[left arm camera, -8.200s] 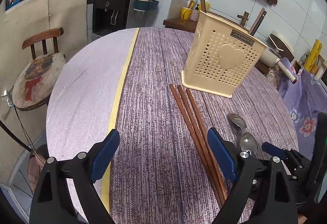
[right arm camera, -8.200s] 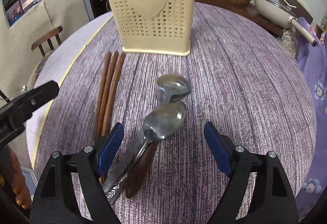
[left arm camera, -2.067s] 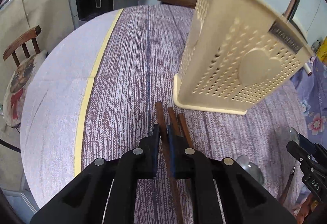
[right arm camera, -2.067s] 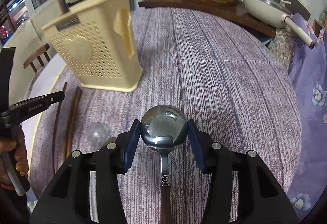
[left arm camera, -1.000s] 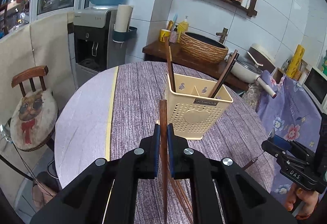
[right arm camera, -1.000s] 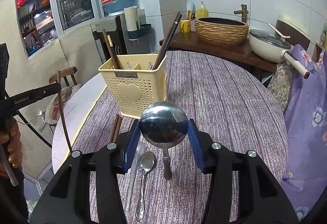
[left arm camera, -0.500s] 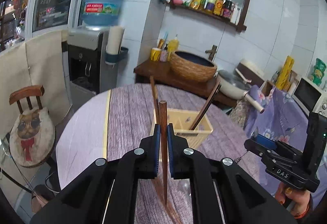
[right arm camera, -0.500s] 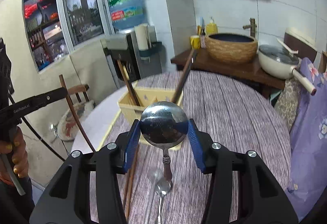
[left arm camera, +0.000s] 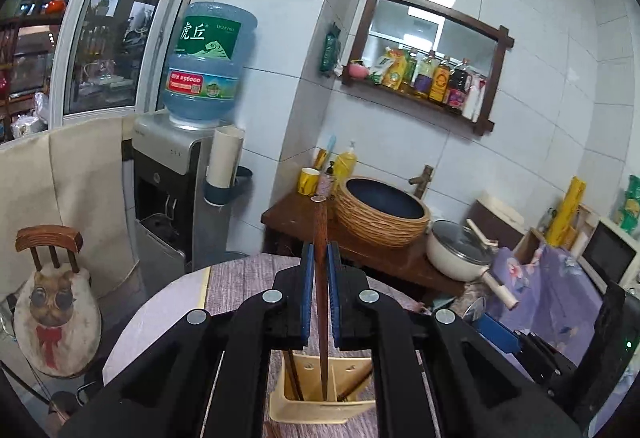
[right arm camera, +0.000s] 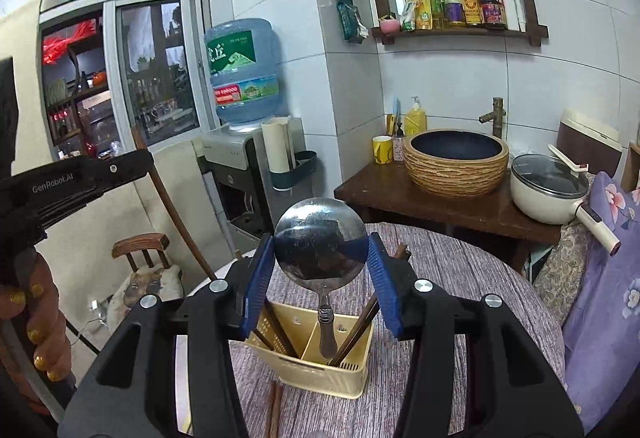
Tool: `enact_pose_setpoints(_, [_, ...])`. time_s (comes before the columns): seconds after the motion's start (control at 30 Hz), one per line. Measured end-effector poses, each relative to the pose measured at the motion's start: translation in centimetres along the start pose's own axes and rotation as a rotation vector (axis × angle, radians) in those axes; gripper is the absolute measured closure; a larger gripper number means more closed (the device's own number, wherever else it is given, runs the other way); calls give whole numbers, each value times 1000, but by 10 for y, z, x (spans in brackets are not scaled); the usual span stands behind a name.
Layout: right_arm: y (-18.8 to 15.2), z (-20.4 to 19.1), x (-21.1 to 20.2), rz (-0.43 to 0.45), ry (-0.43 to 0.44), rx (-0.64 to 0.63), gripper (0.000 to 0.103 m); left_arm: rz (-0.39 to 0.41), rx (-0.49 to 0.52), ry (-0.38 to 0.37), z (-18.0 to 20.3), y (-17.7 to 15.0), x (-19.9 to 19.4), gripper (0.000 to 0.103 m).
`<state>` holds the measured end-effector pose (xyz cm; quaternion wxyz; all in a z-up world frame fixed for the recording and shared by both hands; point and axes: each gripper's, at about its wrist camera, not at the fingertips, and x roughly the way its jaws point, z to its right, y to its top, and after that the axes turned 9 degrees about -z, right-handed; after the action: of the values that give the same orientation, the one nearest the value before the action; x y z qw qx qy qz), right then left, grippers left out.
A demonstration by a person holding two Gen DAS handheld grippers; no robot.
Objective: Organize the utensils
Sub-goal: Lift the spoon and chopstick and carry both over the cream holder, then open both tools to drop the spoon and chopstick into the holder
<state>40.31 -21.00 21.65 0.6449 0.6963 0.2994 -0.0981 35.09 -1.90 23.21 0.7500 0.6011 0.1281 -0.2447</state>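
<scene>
utensil holder [right arm camera: 320, 366] on table [right arm camera: 460, 270], sink counter [right arm camera: 440, 206] behind

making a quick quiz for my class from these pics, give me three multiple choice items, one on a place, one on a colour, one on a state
1. Where does the cream perforated plastic utensil holder stand?
A. on the purple round table
B. on the wooden chair
C. in the woven basin

2. What colour are the pads of the right hand-held gripper?
A. red
B. blue
C. yellow

3. What is the left hand-held gripper doing?
A. standing open, empty
B. shut on a metal spoon
C. shut on a dark brown wooden chopstick

Answers: 1 A, the holder's base rests on the table. 2 B, blue pads flank the round steel spoon. 3 C, the pads press the chopstick.
</scene>
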Motion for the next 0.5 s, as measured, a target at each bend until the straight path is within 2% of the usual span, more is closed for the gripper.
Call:
enact_pose_setpoints(0.13, [-18, 3, 36, -28, -25, -4, 55, -14, -5, 51, -3, -23, 31, 95])
enact_pose_setpoints(0.3, [-49, 7, 70, -95, -44, -10, 55, -85, -9, 53, -12, -52, 60, 95])
enact_pose_setpoints(0.5, [-75, 10, 89, -142, -55, -8, 55, -154, 14, 57, -14, -81, 81, 95])
